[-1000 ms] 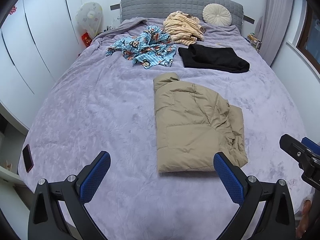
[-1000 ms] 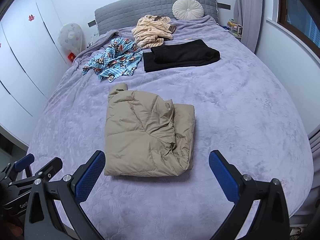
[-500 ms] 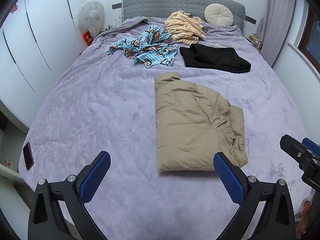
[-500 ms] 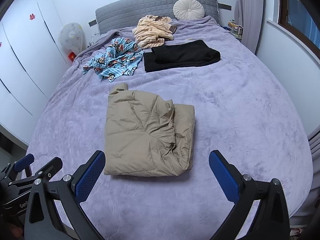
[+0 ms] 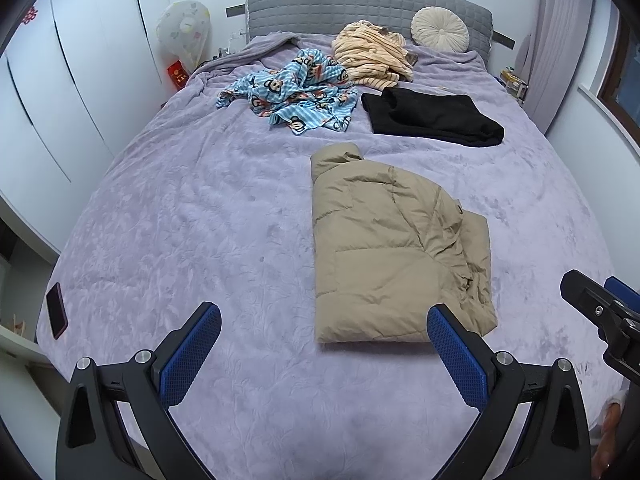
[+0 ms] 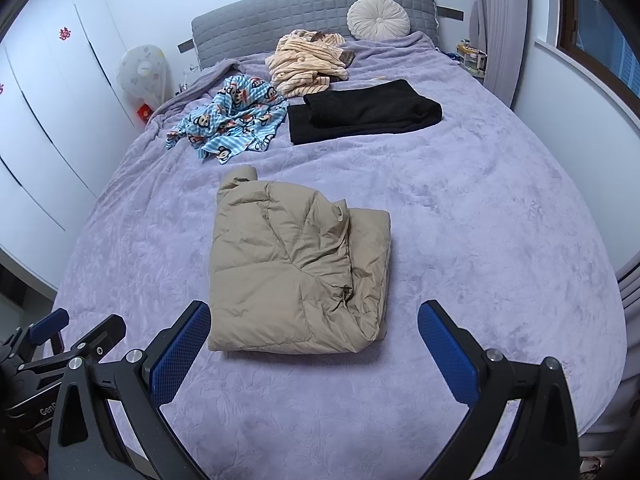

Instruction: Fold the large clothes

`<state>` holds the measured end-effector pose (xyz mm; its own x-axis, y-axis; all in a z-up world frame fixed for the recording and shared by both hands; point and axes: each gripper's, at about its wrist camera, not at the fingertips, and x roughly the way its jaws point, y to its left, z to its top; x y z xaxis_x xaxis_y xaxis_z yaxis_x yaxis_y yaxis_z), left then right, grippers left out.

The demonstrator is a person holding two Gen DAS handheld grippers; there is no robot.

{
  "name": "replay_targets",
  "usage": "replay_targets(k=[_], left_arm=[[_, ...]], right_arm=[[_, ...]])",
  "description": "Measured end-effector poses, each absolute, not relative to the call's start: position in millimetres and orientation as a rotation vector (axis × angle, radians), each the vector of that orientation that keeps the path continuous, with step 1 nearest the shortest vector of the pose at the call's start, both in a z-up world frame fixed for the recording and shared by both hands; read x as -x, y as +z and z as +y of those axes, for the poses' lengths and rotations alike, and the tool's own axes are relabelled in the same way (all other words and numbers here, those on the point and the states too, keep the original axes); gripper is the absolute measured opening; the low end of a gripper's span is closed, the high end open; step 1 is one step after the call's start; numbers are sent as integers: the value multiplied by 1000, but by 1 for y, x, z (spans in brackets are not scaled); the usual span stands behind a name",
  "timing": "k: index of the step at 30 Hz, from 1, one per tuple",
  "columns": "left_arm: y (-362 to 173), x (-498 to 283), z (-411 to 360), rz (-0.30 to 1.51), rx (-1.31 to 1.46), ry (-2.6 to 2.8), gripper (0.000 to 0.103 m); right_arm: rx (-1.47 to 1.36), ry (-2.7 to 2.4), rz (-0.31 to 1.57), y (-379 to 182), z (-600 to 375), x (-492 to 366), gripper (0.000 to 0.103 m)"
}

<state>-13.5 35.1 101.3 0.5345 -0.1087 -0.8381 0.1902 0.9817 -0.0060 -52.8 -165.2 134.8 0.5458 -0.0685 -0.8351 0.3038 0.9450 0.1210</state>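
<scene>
A tan puffer jacket (image 5: pixel 392 248) (image 6: pixel 296 276) lies folded into a rough rectangle in the middle of the purple bed (image 5: pixel 192 216) (image 6: pixel 500 220). My left gripper (image 5: pixel 324 344) hangs open over the bed's near edge, its right pad just short of the jacket's near corner. My right gripper (image 6: pixel 314 344) is open too, held back from the jacket's near edge, with nothing between its blue pads (image 6: pixel 444 344). Each gripper shows at the edge of the other's view, the right gripper (image 5: pixel 600 312) and the left gripper (image 6: pixel 60 344).
Farther up the bed lie a folded black garment (image 5: pixel 432 118) (image 6: pixel 360 112), a crumpled blue cartoon-print garment (image 5: pixel 296 92) (image 6: pixel 232 116) and a striped peach garment (image 5: pixel 370 58) (image 6: pixel 308 62). A round cushion (image 5: pixel 440 30) leans on the grey headboard. A phone (image 5: pixel 56 316) rests at the left edge. White wardrobes (image 5: pixel 60 80) stand left.
The left view has drifted slightly, so the bed and clothes sit a little lower in frame. The jacket and both grippers' openings are unchanged.
</scene>
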Motion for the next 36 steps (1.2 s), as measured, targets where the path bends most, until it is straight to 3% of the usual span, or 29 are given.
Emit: replay_targets(k=[36], left_arm=[[101,13,38,994,-90,-176,103]], right_arm=[[-265,-221,974,135,-166,51,103]])
